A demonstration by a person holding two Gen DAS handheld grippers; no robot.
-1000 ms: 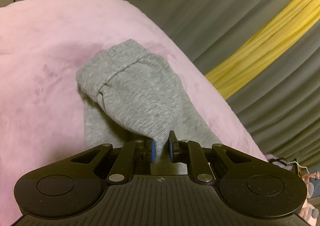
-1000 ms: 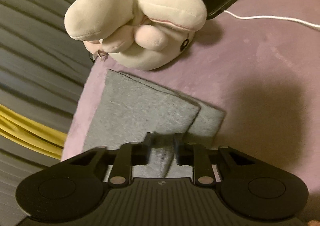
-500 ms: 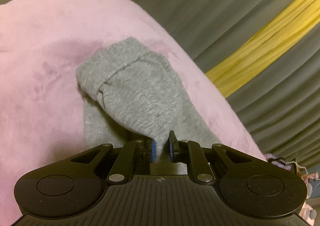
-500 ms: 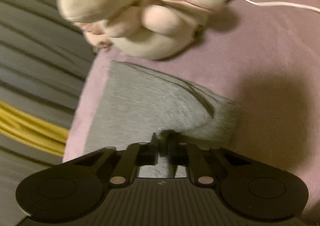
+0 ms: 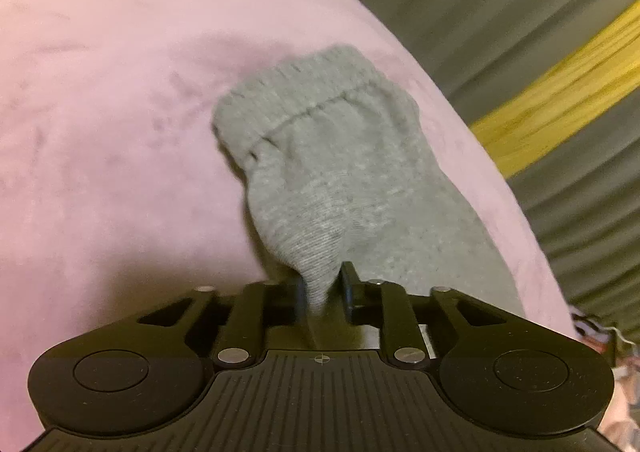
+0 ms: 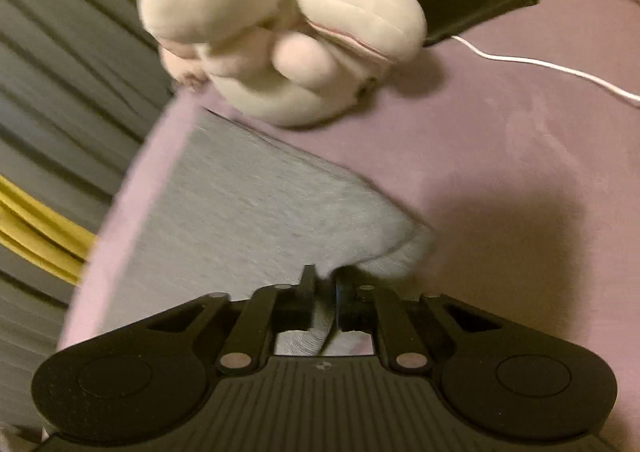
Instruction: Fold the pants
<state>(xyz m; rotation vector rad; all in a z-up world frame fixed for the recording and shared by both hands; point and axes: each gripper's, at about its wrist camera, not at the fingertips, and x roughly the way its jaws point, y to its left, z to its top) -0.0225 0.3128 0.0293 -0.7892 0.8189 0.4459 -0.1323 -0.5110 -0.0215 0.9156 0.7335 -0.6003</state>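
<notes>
The grey pants (image 5: 332, 172) lie on a pink bed cover (image 5: 100, 132) near its edge. In the left wrist view a ribbed cuff end is folded up towards me, and my left gripper (image 5: 324, 284) is shut on a pinch of that grey fabric. In the right wrist view the pants (image 6: 248, 212) lie flat with a folded corner at the right. My right gripper (image 6: 322, 280) is shut on the fabric at that corner.
A pale pink plush toy (image 6: 280, 32) lies just beyond the pants. Behind it are a black phone (image 6: 480, 4) and a white cable (image 6: 540, 68). Grey curtains with a yellow band (image 5: 560, 92) hang past the bed's edge.
The left gripper has pulled the cuff end up and to the right, folding it over further. The right gripper has closed on the pants corner and shifted; both views are motion-blurred.
</notes>
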